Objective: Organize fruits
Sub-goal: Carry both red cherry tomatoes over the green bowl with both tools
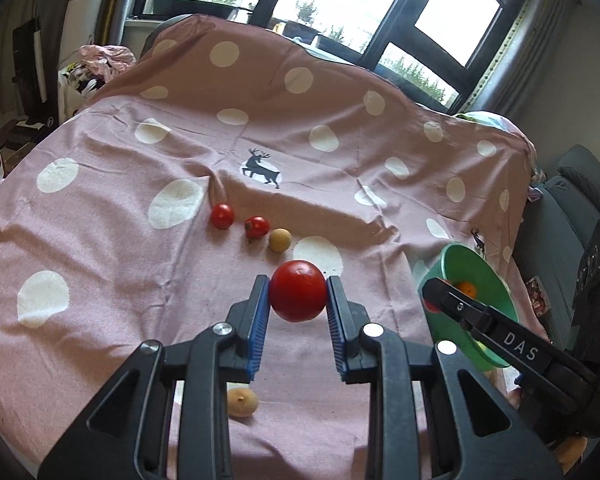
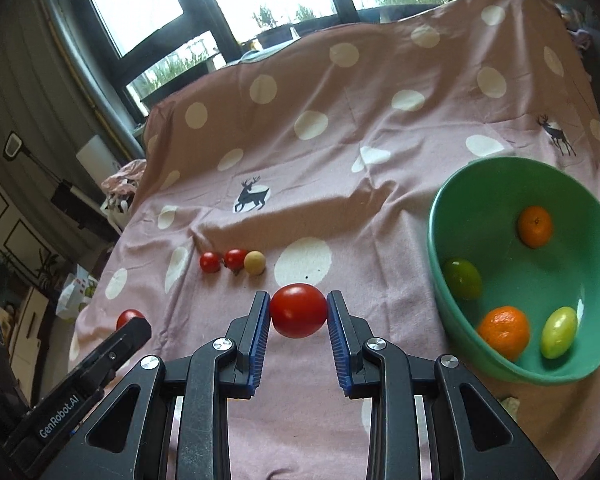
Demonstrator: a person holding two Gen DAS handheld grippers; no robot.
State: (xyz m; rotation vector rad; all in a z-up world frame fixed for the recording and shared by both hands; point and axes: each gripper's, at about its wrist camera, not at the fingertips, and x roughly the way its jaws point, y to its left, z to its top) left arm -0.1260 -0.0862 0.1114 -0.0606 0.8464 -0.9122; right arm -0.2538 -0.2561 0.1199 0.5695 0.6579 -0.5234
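Each gripper clamps one red tomato between its blue pads. In the left wrist view, the left gripper (image 1: 298,300) holds a tomato (image 1: 297,290) at the centre of the frame, above the pink cloth (image 1: 100,240) with white dots and a deer print. Beyond it, left of centre, three small fruits lie in a row on the cloth: a small red tomato (image 1: 222,216), a second small red tomato (image 1: 257,227) just beside it, and a tan round fruit (image 1: 280,240) at the right end of the row. Another tan fruit (image 1: 242,401) lies on the cloth at the lower centre, partly hidden behind the left gripper's finger. At the right edge of this view, the green bowl (image 1: 464,264) stands on the cloth, with a finger of the other gripper crossing in front of it. In the right wrist view, the right gripper (image 2: 298,312) holds its own tomato (image 2: 298,310) at the centre of the frame, above the cloth. The green bowl fills the right side of this view and contains two oranges, one (image 2: 534,226) near the far wall and one (image 2: 504,332) at the near wall, plus two yellow-green oval fruits (image 2: 462,279) (image 2: 559,332). At the lower left of this view, the tip of the left gripper appears with its red tomato showing behind it. The same row of three small fruits lies left of centre. A window (image 2: 260,0) spans the top of the frame.
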